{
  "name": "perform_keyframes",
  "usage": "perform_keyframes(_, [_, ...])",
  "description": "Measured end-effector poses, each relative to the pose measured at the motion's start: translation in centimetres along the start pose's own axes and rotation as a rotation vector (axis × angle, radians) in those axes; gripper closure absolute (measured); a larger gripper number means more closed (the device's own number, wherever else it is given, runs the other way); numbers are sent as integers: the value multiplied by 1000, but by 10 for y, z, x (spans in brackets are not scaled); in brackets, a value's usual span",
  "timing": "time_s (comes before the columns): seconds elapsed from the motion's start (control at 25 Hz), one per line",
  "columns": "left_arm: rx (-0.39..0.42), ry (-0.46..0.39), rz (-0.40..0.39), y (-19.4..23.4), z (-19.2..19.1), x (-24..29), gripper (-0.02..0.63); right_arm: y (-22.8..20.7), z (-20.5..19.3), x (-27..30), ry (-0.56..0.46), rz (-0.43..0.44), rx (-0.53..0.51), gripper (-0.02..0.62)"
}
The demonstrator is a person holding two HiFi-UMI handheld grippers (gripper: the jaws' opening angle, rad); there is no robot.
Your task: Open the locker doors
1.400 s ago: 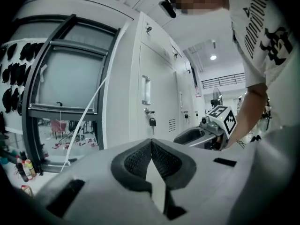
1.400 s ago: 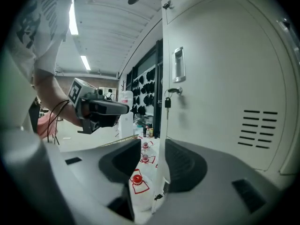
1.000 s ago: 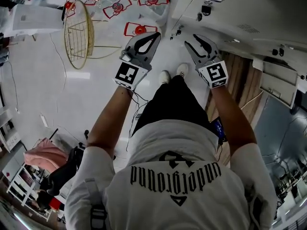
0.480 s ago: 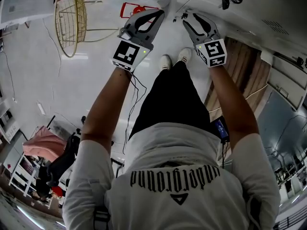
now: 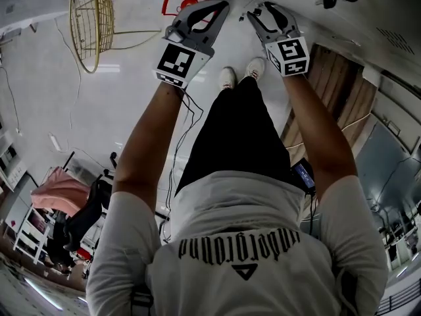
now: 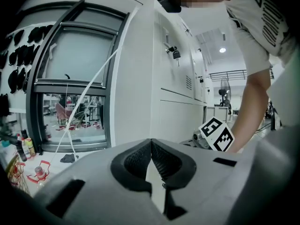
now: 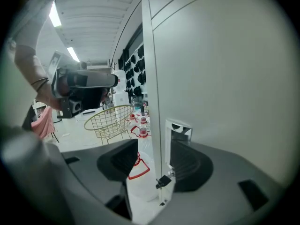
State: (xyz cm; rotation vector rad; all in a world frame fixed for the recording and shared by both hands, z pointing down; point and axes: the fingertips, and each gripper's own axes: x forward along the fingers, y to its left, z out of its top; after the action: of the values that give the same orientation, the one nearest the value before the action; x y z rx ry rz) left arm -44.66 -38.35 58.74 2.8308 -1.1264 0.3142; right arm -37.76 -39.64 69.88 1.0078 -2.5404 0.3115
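approach step: my right gripper has just been opening, fingers apart astride the locker door edge. left gripper fingers together, empty. next i'd clamp that edge and pull.

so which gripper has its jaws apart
The right gripper: its jaws have just been opening, with the locker door edge between them; the left gripper is shut.
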Motion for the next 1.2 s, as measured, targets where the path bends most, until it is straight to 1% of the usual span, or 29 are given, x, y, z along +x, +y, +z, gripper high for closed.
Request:
perform_keyframes(0.16, [-17,-1,9,-1,-4,2,598,0,-1,2,-16,-29,16,387])
perform_keyframes(0.28, [-21,-1,11,-4,-7,1,598,2,-3,8,-23,-60,37,351])
perform_keyframes(0.44, [-24,6,9,-6,-10,2,598,-1,-5,14,-32,-112,41,362])
perform_keyframes(0.52, [-24,6,10,-7,-10,2,598,-2,-5,16,-34,-124,38,362])
perform_keyframes(0.6, [-24,5,8,-9,-10,1,598,-1,-5,16,-32,-120,41,355])
perform_keyframes(0.72, [-28,1,6,-12,-9,-2,598,5,-5,15,-25,-94,51,325])
perform_keyframes(0.92, [-24,1,5,-14,-7,-5,598,18,-11,6,-12,-79,49,331])
perform_keyframes(1.2, [-8,-1,-25,-28,0,-7,598,42,-26,-21,-14,-100,87,342])
